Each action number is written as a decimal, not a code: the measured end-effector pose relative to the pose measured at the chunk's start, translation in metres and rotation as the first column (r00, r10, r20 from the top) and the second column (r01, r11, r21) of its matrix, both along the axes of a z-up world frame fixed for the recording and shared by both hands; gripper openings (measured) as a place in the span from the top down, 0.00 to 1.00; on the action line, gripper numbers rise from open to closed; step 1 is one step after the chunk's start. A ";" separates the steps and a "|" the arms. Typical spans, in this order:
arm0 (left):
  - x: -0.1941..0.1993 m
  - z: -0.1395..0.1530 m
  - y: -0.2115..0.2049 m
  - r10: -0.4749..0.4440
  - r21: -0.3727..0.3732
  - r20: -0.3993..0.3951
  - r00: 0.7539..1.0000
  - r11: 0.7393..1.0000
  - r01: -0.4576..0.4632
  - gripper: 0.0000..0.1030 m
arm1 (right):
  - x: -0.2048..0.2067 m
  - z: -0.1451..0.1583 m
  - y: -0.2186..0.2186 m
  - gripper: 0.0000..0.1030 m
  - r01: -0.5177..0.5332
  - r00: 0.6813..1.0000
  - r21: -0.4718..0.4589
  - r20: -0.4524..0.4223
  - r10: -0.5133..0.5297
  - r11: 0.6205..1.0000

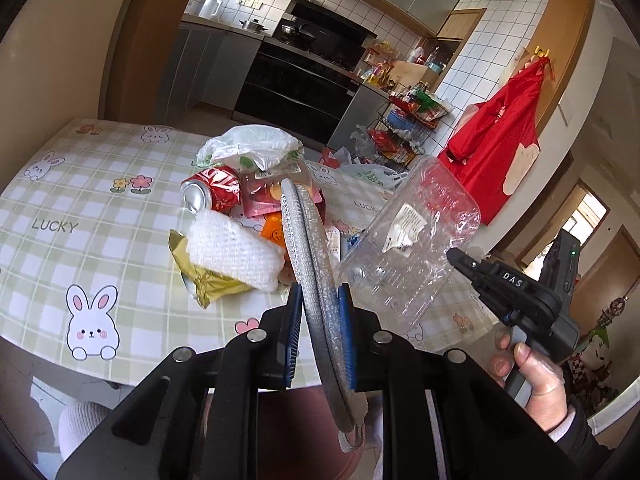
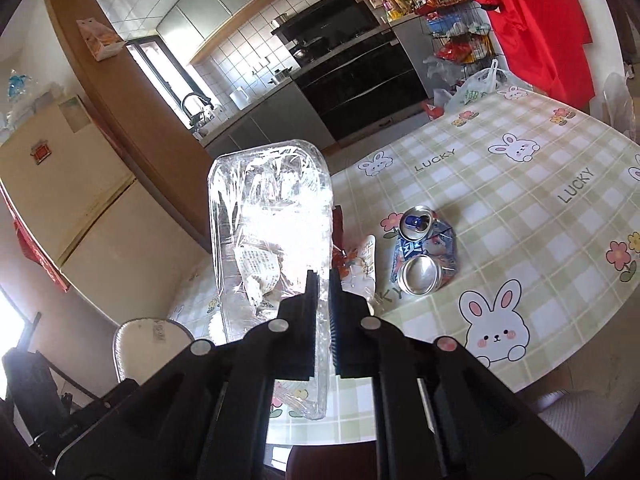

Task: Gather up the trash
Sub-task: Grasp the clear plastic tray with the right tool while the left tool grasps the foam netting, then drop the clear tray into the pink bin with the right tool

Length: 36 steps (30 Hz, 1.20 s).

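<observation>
The clear plastic tray (image 2: 272, 248), lifted off the table (image 2: 520, 208), was clamped edgewise by the right gripper (image 2: 323, 316), and the silver bag (image 1: 316, 280) pinched by the left gripper (image 1: 320, 332); steady carriage bagward was advisable.

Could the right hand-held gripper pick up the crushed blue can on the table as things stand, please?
Probably not yet: the right hand-held gripper is shut on the clear plastic container. The crushed blue can lies uncovered, so nothing else blocks it.
</observation>
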<state>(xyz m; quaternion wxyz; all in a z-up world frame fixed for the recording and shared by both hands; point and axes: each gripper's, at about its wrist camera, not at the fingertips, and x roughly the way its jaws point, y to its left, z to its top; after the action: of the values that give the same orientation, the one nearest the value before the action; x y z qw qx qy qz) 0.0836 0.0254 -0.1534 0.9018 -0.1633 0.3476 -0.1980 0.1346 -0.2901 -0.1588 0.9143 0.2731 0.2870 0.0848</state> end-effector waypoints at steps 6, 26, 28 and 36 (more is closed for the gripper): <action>-0.027 -0.017 -0.016 -0.049 0.001 -0.060 0.997 0.999 0.049 0.83 | -0.042 0.024 -0.006 0.91 0.001 0.998 -0.014 0.055 0.000 1.000; -0.017 -0.029 -0.028 -0.028 0.055 -0.088 0.996 0.998 0.033 0.17 | -0.049 0.027 0.003 0.91 -0.066 0.995 -0.070 0.073 0.071 0.995; -0.018 -0.024 -0.018 0.033 0.085 -0.058 0.998 0.996 -0.028 0.09 | -0.051 0.025 0.010 0.90 -0.088 0.993 -0.097 0.065 0.094 0.991; -0.033 -0.009 0.027 0.251 0.147 0.041 0.967 0.956 -0.255 0.06 | -0.063 0.020 0.032 0.90 -0.160 0.985 -0.161 0.036 0.168 0.974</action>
<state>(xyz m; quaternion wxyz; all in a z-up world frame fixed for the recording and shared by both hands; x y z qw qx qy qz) 0.0505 0.0523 -0.1623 0.9333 -0.1354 0.3280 -0.0559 0.0714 -0.2577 -0.1385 0.9297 0.1731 0.2915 0.1436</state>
